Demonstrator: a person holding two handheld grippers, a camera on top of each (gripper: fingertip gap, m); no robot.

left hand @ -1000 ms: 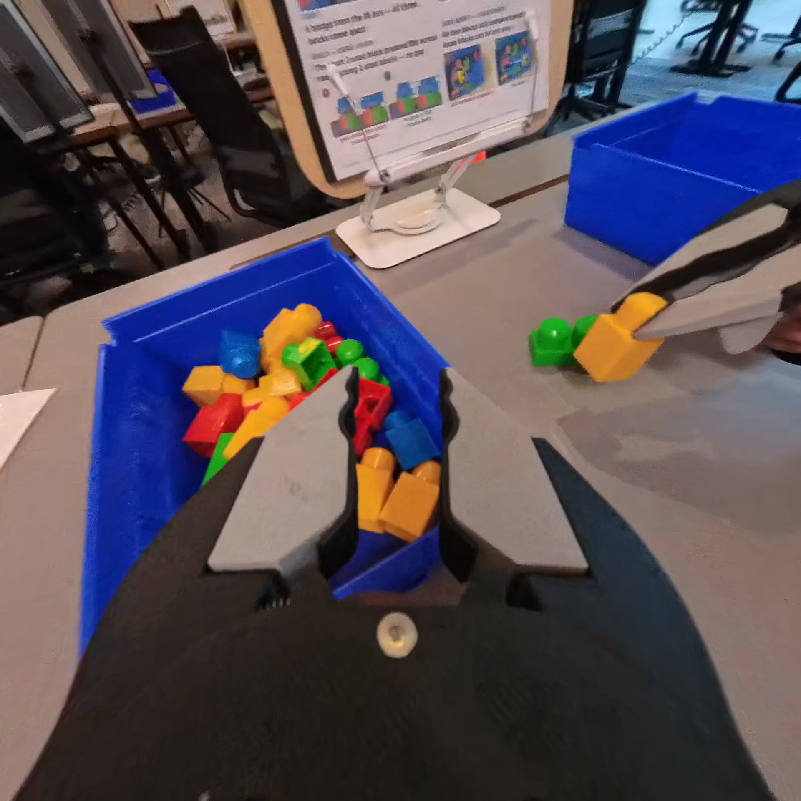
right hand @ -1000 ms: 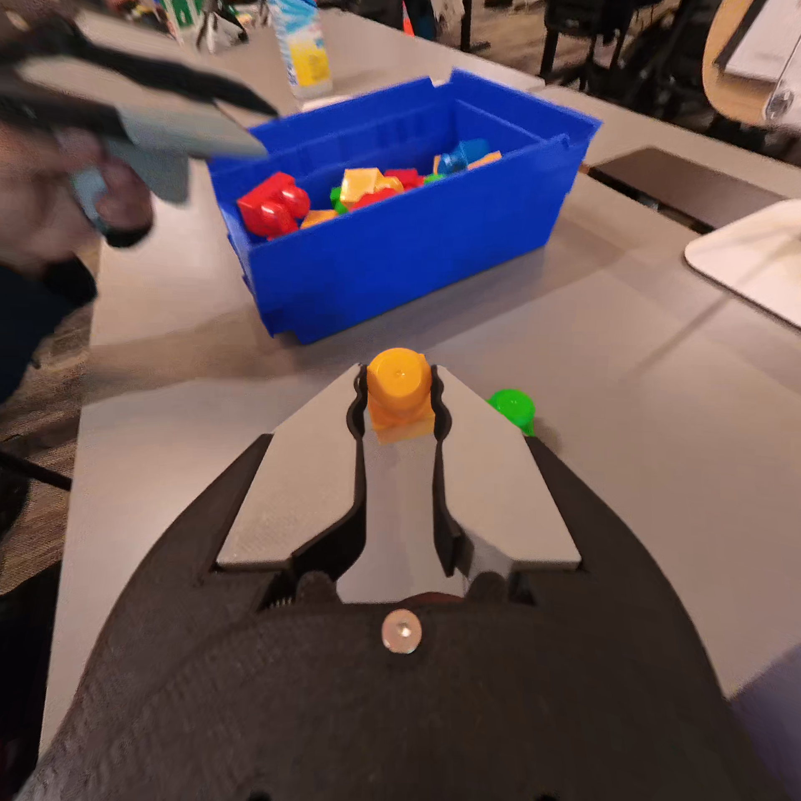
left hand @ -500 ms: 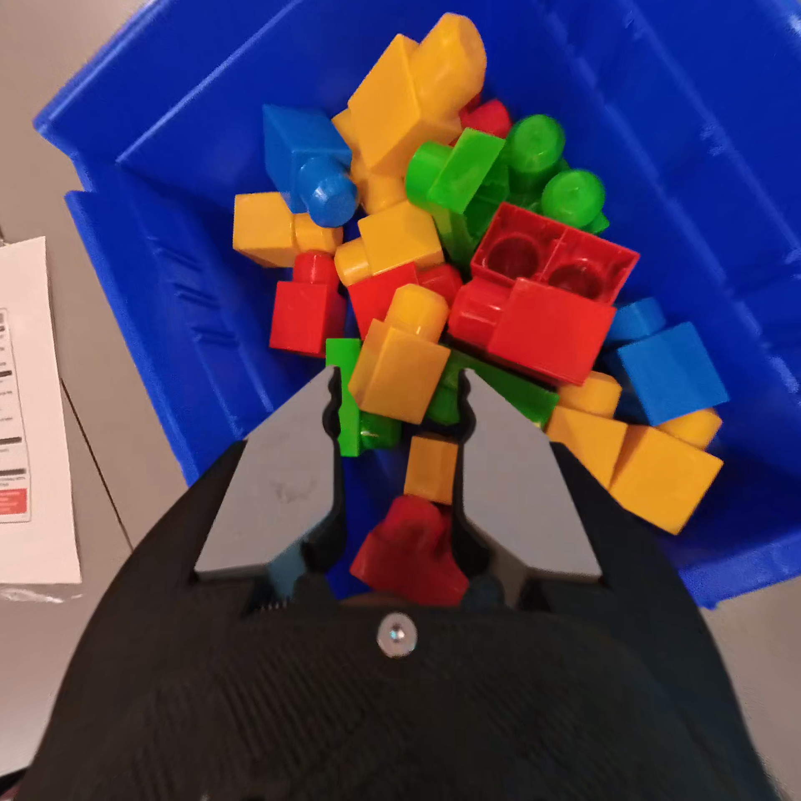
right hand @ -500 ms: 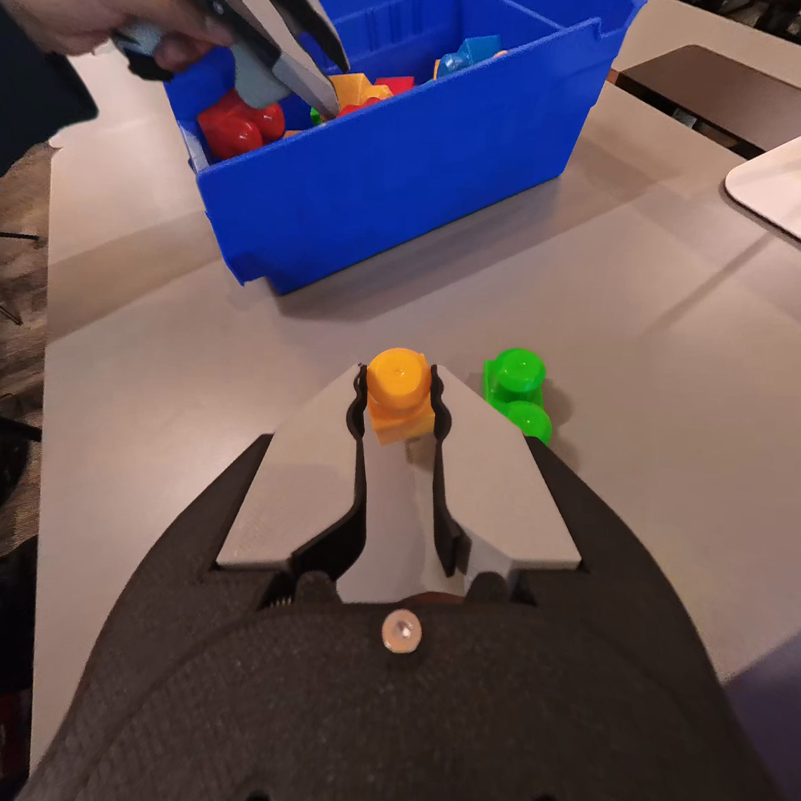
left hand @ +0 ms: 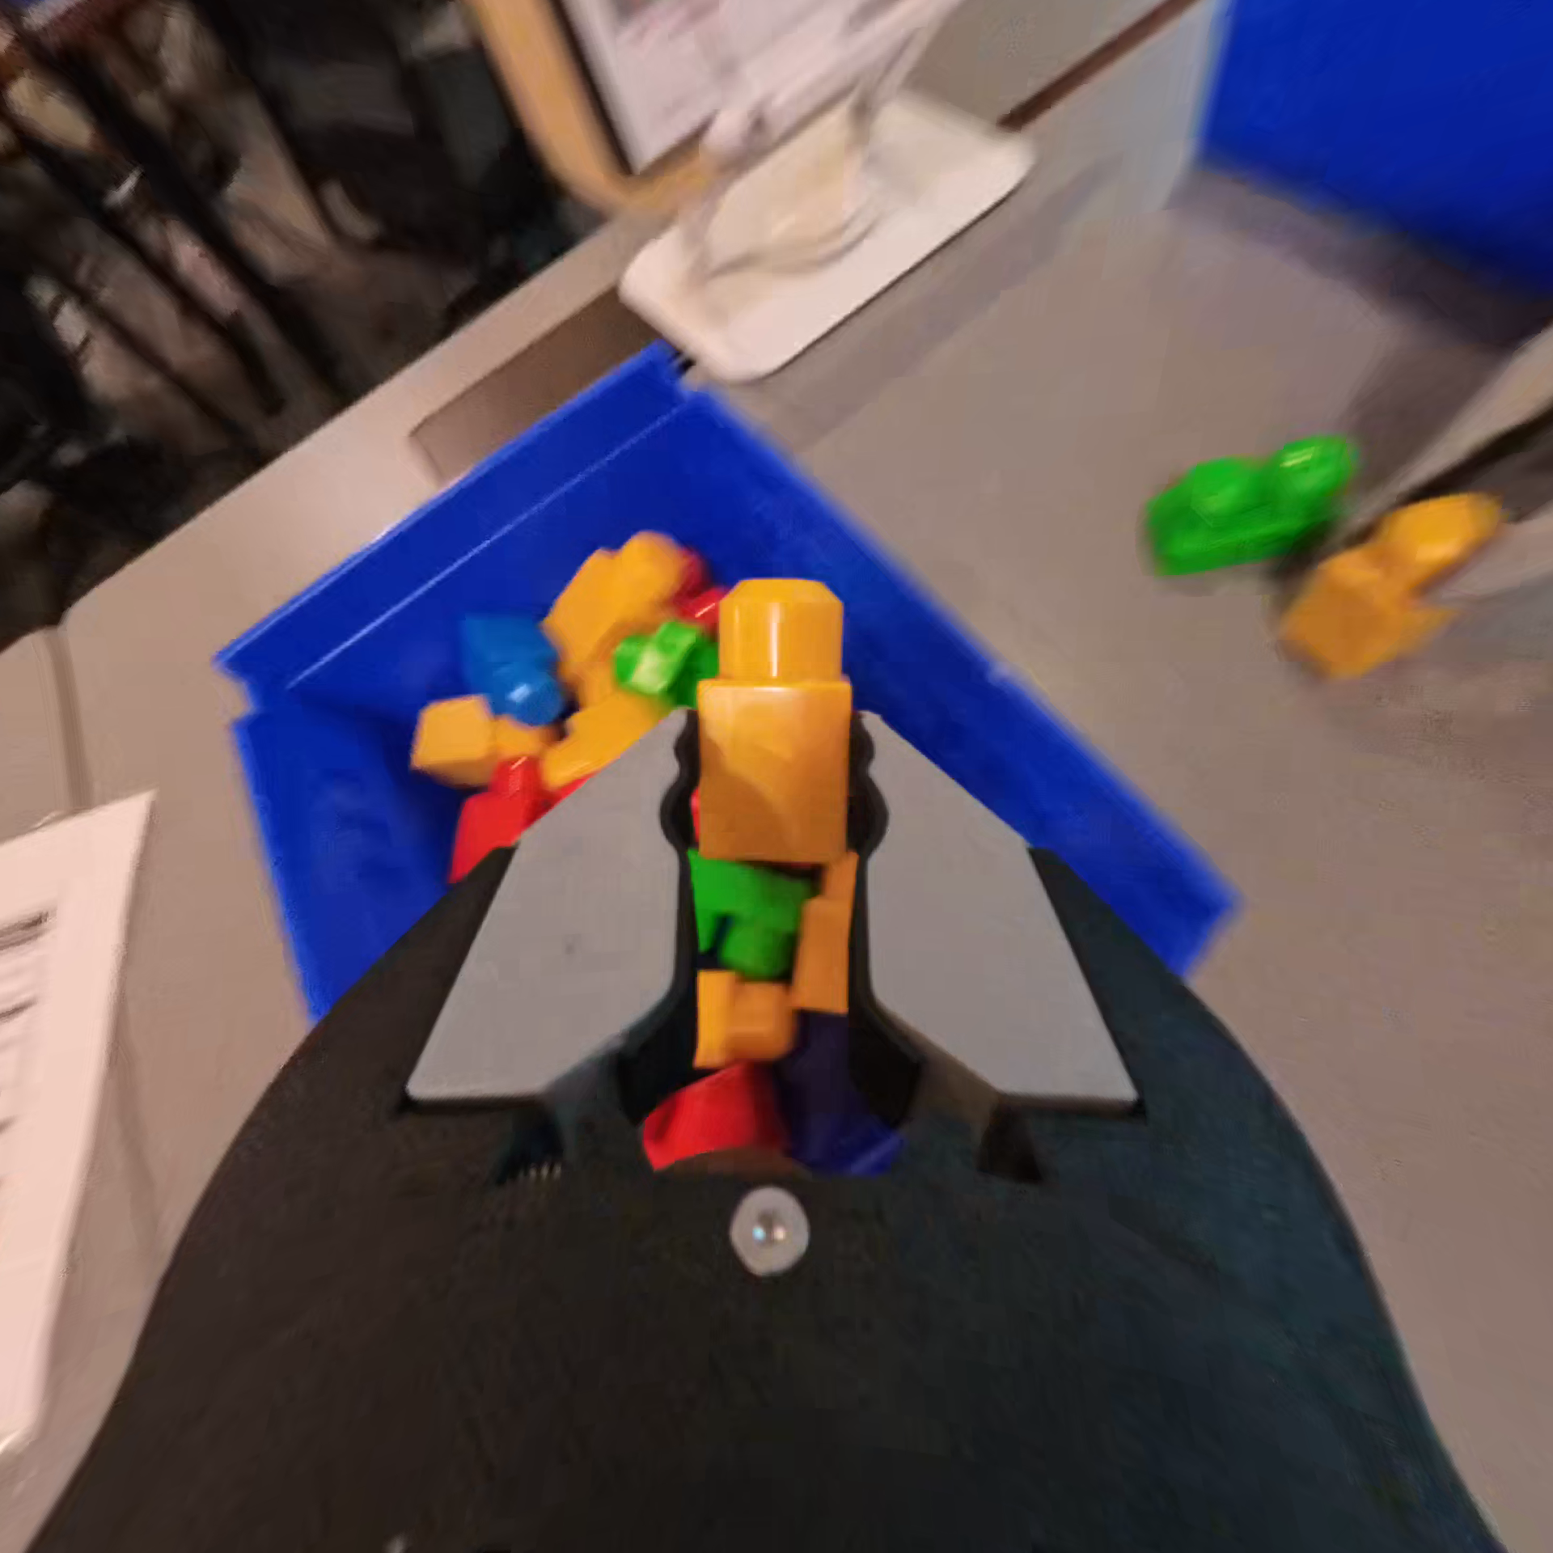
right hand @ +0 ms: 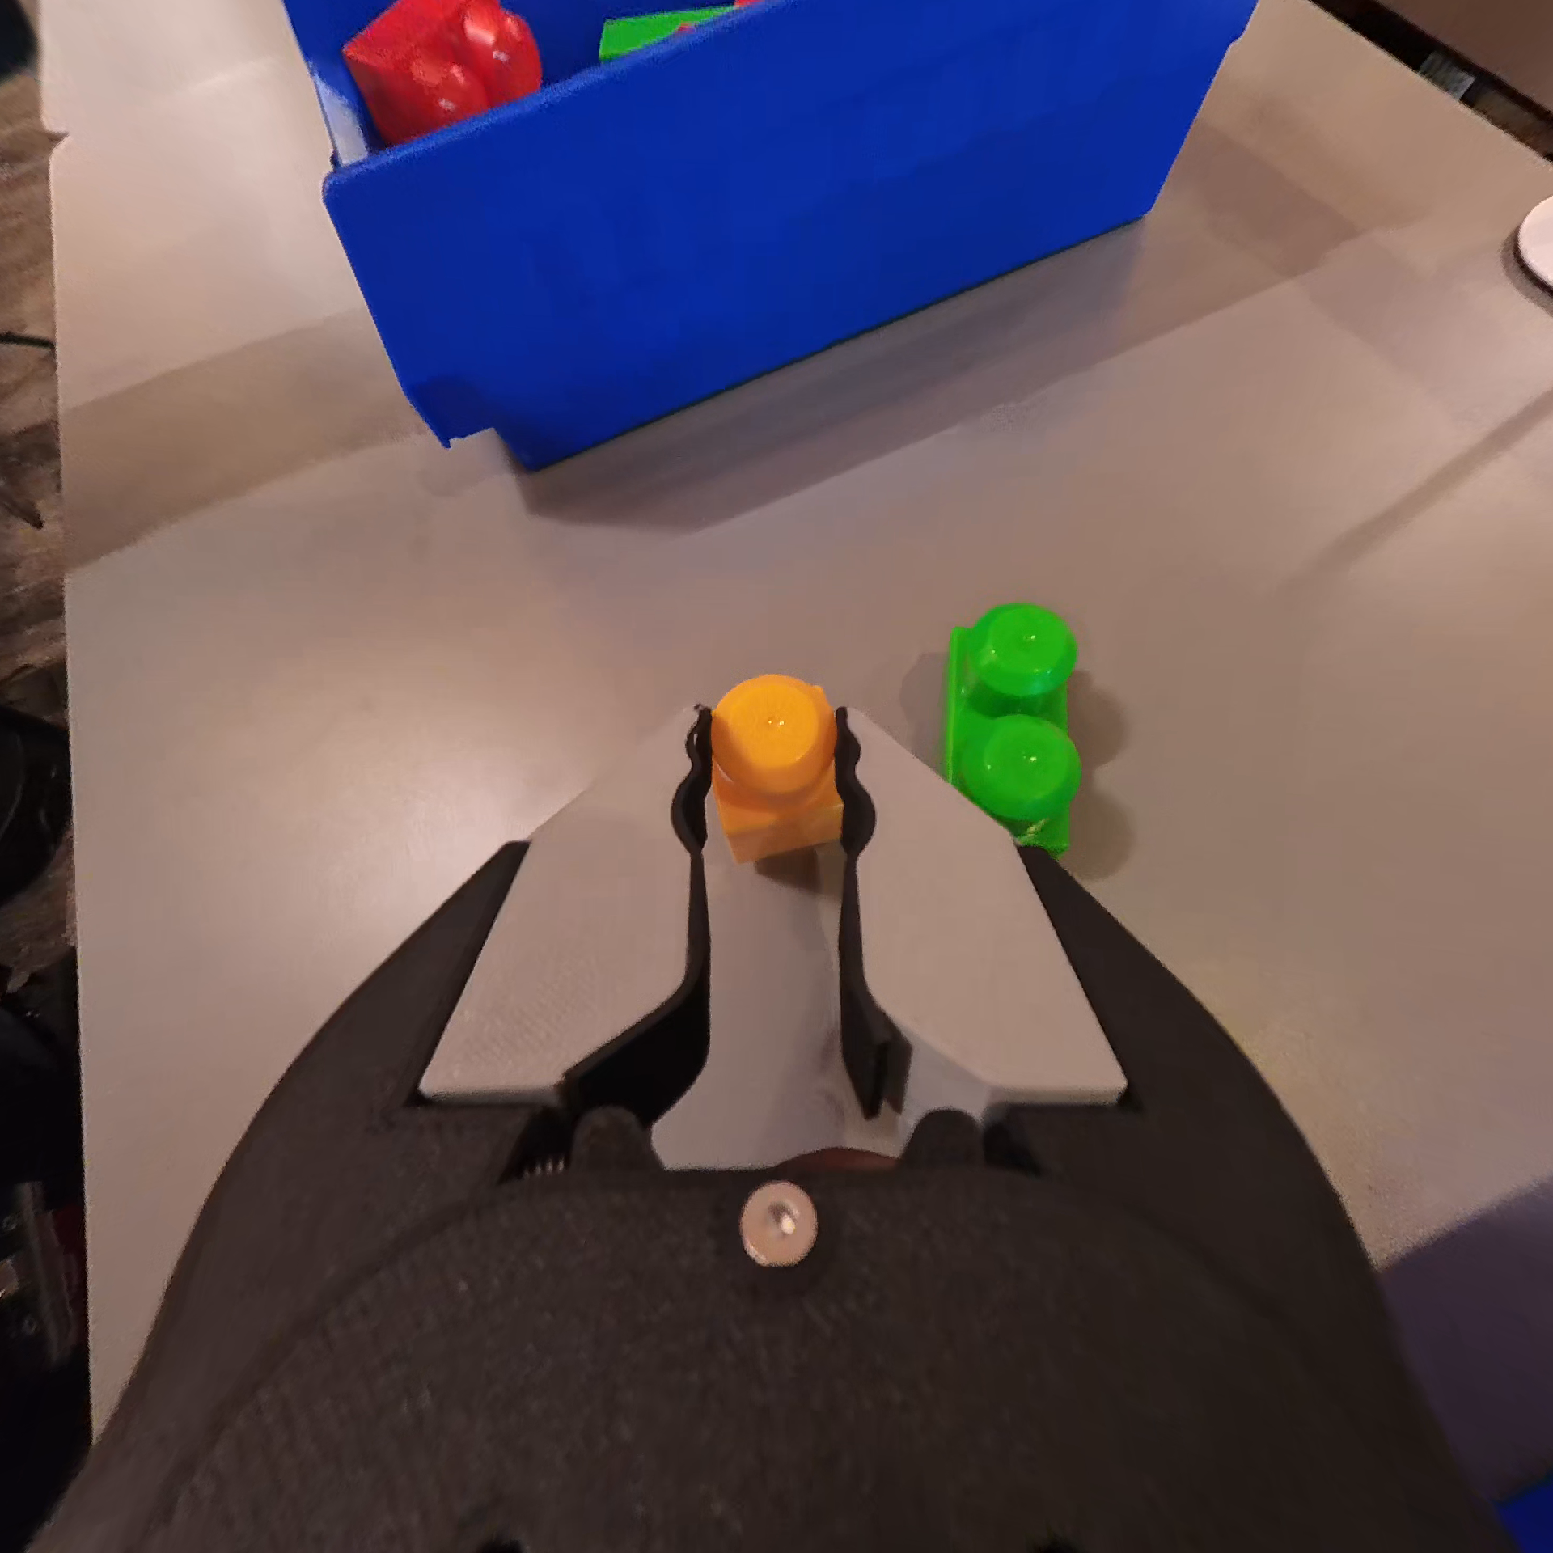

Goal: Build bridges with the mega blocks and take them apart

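My left gripper (left hand: pixel 771 756) is shut on a yellow one-stud block (left hand: pixel 773 739) and holds it above the blue bin (left hand: pixel 966 672) of mixed blocks; the view is blurred by motion. My right gripper (right hand: pixel 773 773) is shut on another yellow one-stud block (right hand: pixel 773 769), stud up, just above the grey table (right hand: pixel 420 672). A green two-stud block (right hand: pixel 1013 731) stands on the table right beside my right fingers. The left wrist view shows that green block (left hand: pixel 1244 504) and the right gripper's yellow block (left hand: pixel 1378 588) at the far right.
The blue bin (right hand: pixel 756 235) stands just beyond my right gripper, with a red block (right hand: pixel 441 67) at its near corner. A second blue bin (left hand: pixel 1387 118) sits at the back right. A white stand base (left hand: pixel 823 244) and a paper sheet (left hand: pixel 50 966) lie on the table.
My left gripper went down into the bin, closed on a yellow block and lifted it out. My right gripper kept its yellow block and moved closer to the table beside the green block.
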